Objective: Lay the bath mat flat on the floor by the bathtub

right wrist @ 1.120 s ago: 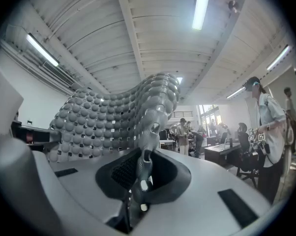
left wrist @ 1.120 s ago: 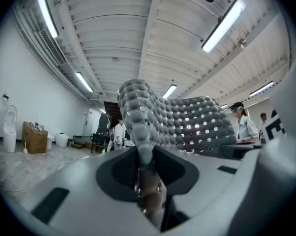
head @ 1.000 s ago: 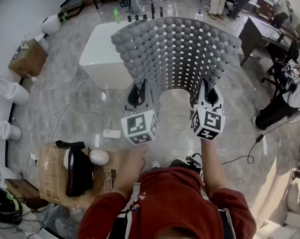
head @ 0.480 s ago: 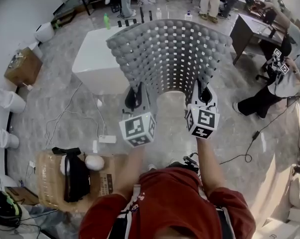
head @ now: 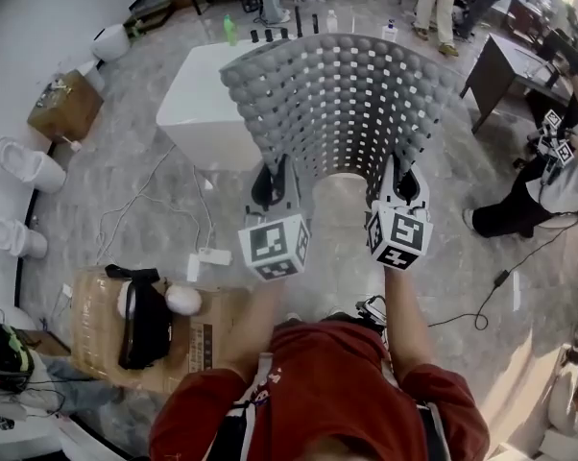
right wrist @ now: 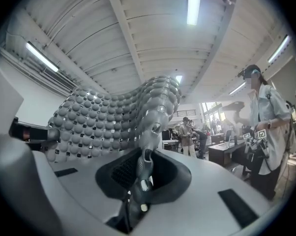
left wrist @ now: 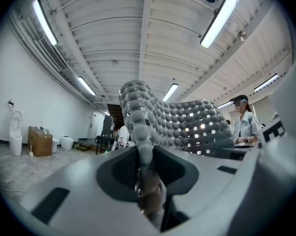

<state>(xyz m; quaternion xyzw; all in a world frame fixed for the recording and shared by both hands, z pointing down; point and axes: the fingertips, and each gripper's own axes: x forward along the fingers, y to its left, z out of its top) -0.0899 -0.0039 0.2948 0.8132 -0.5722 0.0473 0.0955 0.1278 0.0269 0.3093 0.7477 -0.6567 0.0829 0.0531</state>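
The grey bath mat [head: 342, 104], a grid of round knobs with square holes, hangs in the air in front of me, curved like a trough. My left gripper [head: 273, 182] is shut on its near left edge, and my right gripper [head: 400, 181] is shut on its near right edge. In the left gripper view the mat [left wrist: 177, 124] rises from between the jaws and bends away to the right. In the right gripper view the mat [right wrist: 113, 122] climbs from the jaws and spreads to the left. The white bathtub [head: 204, 104] stands on the floor behind the mat's left side.
A cardboard box [head: 155, 325] with black gear sits at my lower left. Cables and a power strip [head: 212, 255] lie on the marble floor. Toilets [head: 20, 166] line the left wall. A desk [head: 505, 80] and a seated person [head: 548, 185] are on the right.
The mat stays held at both near corners in the same curved shape. The head view has shifted slightly; the grippers have barely moved.
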